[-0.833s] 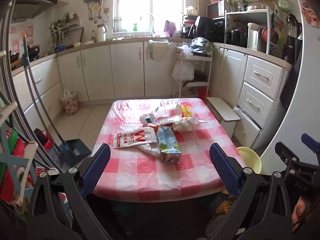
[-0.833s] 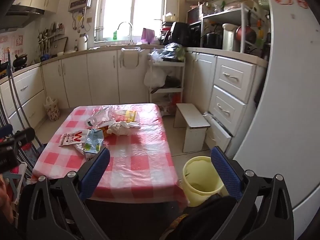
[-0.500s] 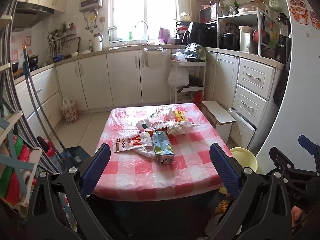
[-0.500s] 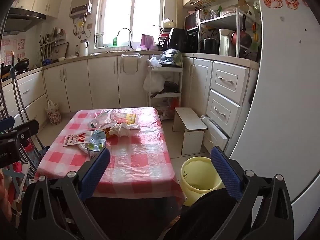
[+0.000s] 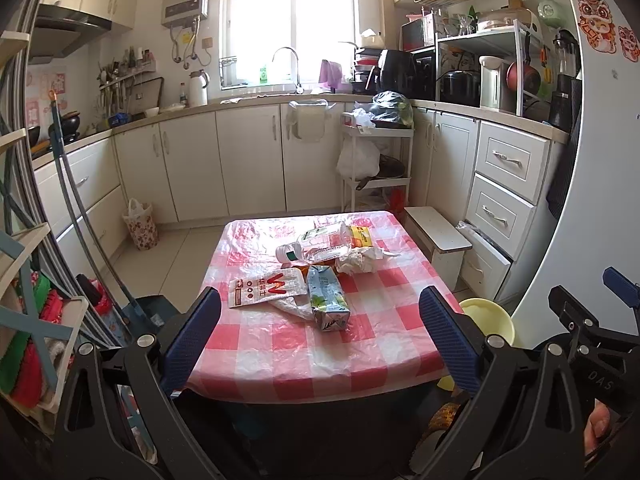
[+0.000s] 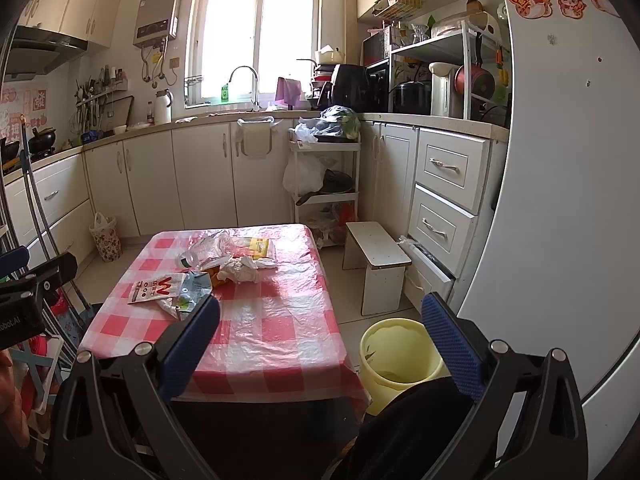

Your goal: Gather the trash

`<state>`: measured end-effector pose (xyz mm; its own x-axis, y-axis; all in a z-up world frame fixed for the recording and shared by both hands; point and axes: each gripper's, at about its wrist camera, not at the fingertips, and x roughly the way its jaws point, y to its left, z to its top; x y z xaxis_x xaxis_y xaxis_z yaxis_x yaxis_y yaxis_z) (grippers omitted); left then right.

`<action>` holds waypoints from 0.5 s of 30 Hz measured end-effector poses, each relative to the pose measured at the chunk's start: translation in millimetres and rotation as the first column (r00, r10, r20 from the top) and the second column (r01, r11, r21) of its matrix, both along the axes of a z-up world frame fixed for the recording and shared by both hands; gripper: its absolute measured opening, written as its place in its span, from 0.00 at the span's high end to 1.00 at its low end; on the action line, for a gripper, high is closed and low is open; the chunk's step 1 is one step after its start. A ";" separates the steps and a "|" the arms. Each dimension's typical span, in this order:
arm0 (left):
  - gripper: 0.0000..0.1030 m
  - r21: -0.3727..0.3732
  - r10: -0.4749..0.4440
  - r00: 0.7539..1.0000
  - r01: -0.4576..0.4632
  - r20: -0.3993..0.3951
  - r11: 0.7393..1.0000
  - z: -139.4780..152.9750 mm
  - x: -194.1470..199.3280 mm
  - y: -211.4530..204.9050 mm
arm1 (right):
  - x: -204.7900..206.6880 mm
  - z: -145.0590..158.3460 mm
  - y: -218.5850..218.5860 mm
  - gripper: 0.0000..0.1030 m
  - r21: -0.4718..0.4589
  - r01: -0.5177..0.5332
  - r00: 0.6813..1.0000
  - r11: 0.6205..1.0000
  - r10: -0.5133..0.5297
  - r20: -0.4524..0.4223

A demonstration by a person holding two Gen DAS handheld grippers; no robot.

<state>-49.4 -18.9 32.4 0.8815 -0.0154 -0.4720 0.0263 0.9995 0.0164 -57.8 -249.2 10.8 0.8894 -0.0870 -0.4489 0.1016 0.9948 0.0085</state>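
Left hand-held gripper (image 5: 320, 332): jaws spread wide, nothing between them, held short of the near edge of the tabletop (image 5: 280, 344).
Right hand-held gripper (image 6: 320, 336): jaws equally wide apart and empty, also short of the tabletop, with the yellow bin (image 6: 396, 356) just beyond its right finger.
Progress: by the look of it nothing is collected yet; every piece lies on the checked cloth.
Trash: a milk carton (image 5: 327, 300) lies nearest, a white pouch (image 5: 264, 289) touching its left side over a crumpled clear wrapper (image 5: 294, 307); behind them a plastic bottle (image 5: 316, 245) on its side, a wad of tissue (image 5: 358, 261) and a yellow packet (image 5: 361, 236).
Bin contents: only a few small scraps show at the bottom.
Left to do: pick up each piece and carry it right, down to the bin on the floor.
Surroundings: a white stool (image 6: 376, 260) beside the tabletop, a trolley (image 5: 378, 168) by the cupboards.
Obstacles: the pieces overlap, so one may drag another; the stool stands near the bin.
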 end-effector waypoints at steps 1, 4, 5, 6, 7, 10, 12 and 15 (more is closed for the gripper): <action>0.07 -0.001 0.002 1.000 -0.002 0.000 1.000 0.6 0.8 -1.5 | 0.0 -0.9 0.2 0.06 0.000 0.000 1.000 1.000 0.000 0.002; 0.07 -0.001 0.003 1.000 -0.003 0.003 1.000 1.3 0.4 -1.1 | -1.5 0.1 0.5 0.06 -0.001 0.001 1.000 1.000 -0.001 0.003; 0.07 0.000 0.004 1.000 -0.004 0.003 1.000 1.5 0.2 -1.1 | -1.6 0.7 0.4 0.06 -0.001 0.002 1.000 1.000 -0.002 0.004; 0.07 0.000 0.004 1.000 -0.004 0.004 1.000 1.5 -0.1 -0.7 | -1.7 0.9 0.4 0.06 -0.002 0.003 1.000 1.000 -0.003 0.004; 0.07 0.000 0.004 1.000 -0.004 0.003 1.000 2.0 0.3 -1.3 | -1.7 1.0 0.4 0.06 -0.003 0.004 1.000 1.000 -0.004 0.005; 0.07 0.001 0.002 1.000 -0.002 0.003 1.000 2.6 0.3 -0.9 | -3.4 1.8 -0.3 0.06 -0.004 0.008 1.000 1.000 -0.008 0.008; 0.07 0.004 0.001 1.000 -0.001 0.006 1.000 3.9 -0.4 -2.4 | -3.9 3.2 -0.9 0.06 -0.005 0.010 1.000 1.000 -0.010 0.010; 0.07 0.008 0.000 1.000 0.000 0.008 1.000 5.4 -1.2 -3.0 | -4.2 3.6 -0.7 0.06 -0.009 0.012 1.000 1.000 -0.012 0.012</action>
